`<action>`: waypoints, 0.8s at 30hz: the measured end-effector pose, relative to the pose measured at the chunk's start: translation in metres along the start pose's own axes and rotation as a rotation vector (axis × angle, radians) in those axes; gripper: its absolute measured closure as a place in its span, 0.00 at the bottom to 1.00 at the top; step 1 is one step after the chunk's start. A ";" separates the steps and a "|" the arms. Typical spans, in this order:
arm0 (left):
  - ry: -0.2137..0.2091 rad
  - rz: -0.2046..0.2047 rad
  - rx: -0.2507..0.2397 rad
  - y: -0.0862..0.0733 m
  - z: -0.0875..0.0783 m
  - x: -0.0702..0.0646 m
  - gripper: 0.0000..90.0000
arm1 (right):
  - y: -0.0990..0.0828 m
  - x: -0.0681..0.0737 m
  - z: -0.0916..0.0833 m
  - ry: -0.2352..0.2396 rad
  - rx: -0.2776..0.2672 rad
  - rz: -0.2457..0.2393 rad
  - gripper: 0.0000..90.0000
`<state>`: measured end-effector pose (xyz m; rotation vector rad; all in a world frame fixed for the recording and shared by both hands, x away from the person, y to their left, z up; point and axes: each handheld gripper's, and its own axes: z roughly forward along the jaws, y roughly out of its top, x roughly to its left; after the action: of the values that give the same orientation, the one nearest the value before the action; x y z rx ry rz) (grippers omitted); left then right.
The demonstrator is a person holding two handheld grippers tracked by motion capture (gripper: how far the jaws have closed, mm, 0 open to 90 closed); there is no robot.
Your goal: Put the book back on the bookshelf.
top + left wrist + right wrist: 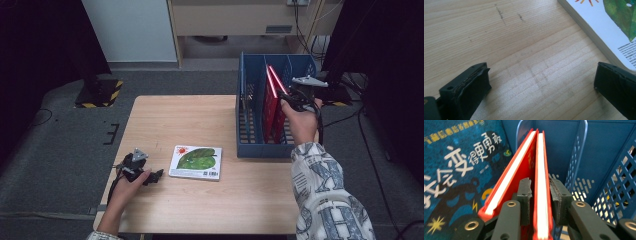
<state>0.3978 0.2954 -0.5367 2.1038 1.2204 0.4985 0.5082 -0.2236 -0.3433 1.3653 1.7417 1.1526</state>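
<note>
Right gripper (540,197), jaws narrowly parted, straddles the top edge of a red book (542,182) standing in the blue rack (250,100) at the table's two o'clock. Stiff, thin, glossy: grip the edge squarely. Left gripper (541,85) rests wide open, empty.

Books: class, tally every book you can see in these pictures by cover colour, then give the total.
Red books: 2
Dark blue book: 1
White book with a green leaf: 1
Total: 4
</note>
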 end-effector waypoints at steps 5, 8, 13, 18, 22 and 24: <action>-0.001 0.000 0.000 0.000 0.000 0.000 0.00 | -0.007 0.001 -0.009 0.002 0.005 -0.009 0.78; -0.001 0.000 -0.001 0.000 0.000 -0.001 0.00 | -0.011 0.002 -0.014 0.002 0.007 -0.015 0.78; -0.001 0.001 -0.001 0.000 0.000 -0.002 0.00 | -0.016 0.004 -0.020 0.011 0.016 -0.034 0.79; -0.001 0.001 0.000 0.000 0.000 -0.002 0.00 | -0.020 0.007 -0.023 0.013 0.018 -0.051 0.80; -0.001 0.001 -0.001 0.000 0.000 -0.002 0.00 | -0.023 0.008 -0.026 0.021 0.010 -0.044 0.80; -0.001 0.001 -0.001 0.000 0.000 -0.002 0.00 | -0.025 0.009 -0.027 0.023 0.013 -0.044 0.81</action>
<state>0.3964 0.2936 -0.5367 2.1041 1.2185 0.4975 0.4717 -0.2239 -0.3546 1.3190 1.7898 1.1395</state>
